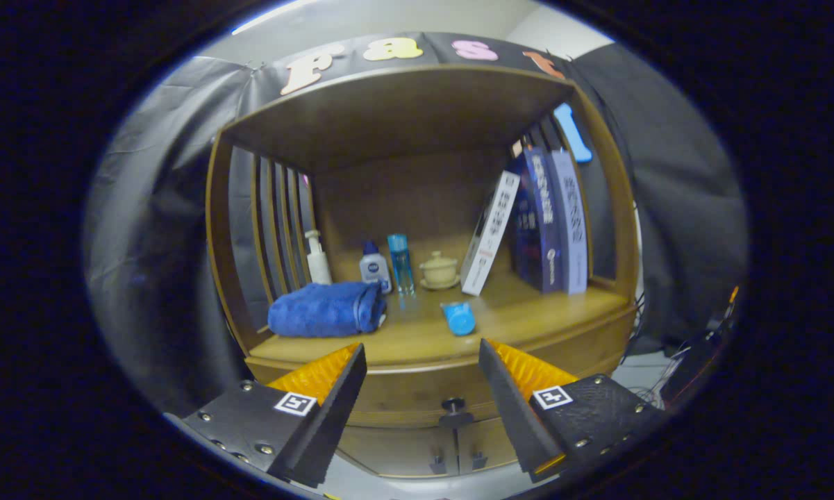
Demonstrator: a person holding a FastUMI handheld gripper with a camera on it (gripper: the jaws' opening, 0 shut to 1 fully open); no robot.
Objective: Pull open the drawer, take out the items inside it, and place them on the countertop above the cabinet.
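Note:
My gripper (pixel 422 357) is open, its fingers spread wide with nothing between them. It hovers in front of a wooden cabinet. Just below and between the fingers lies the shut drawer (pixel 417 399) with a dark knob (pixel 453 405). Above it runs the countertop (pixel 528 312). On the countertop, a small blue cylinder (pixel 459 318) lies on its side just beyond the fingers. A folded blue towel (pixel 326 310) rests beyond the left finger.
At the back of the shelf stand a white pump bottle (pixel 317 258), a white-and-blue bottle (pixel 374 267), a tall blue bottle (pixel 401 263) and a lidded cream cup (pixel 438 270). Books (pixel 545 222) lean at the right. Two small doors (pixel 451 451) sit under the drawer.

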